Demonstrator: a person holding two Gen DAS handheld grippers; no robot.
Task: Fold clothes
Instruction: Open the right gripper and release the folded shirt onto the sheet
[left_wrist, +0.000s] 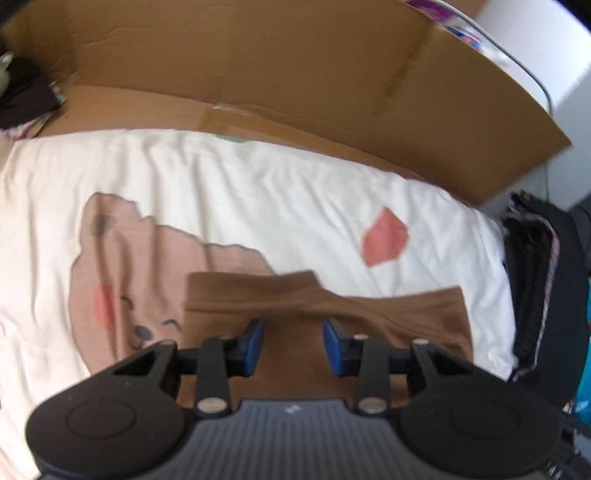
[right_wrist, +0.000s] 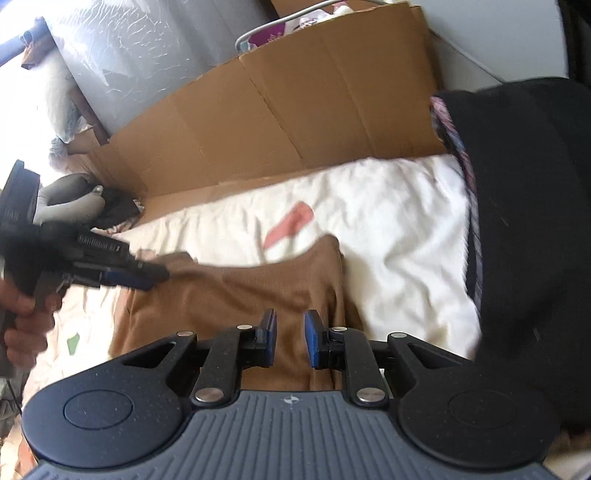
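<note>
**Brown garment lies on the white bedding, both claws released above it**

The bed fills most of both views, covered in soft white bedding creased with shallow wrinkles. It is printed with a large pinkish-tan bear with rosy cheeks, and a loose coral patch sits further right.

Behind the bed stands a big sheet of flat cardboard, matte brown, with fold lines and a strip of tape along its lower edge. It leans like a low wall along the far side. In the right wrist view a pane covered in crinkled clear plastic film rises behind the cardboard, with bright light at the far left.

A pile of dark clothes, black with a pink-and-purple patterned edge, rests at the right end of the bed, overlapping the bedding.

The brown garment is a smooth, thin knit, lying flat in the near middle of the bed, partly over the bear print. Its far edge is bunched into a soft ridge.

The left claw hovers over the garment, its blue pads apart with only cloth seen below the gap; it grasps nothing. In the right wrist view a hand holds it by the handle.

The right claw also hangs above the brown garment, pads set a narrow gap apart, released and empty.
</note>
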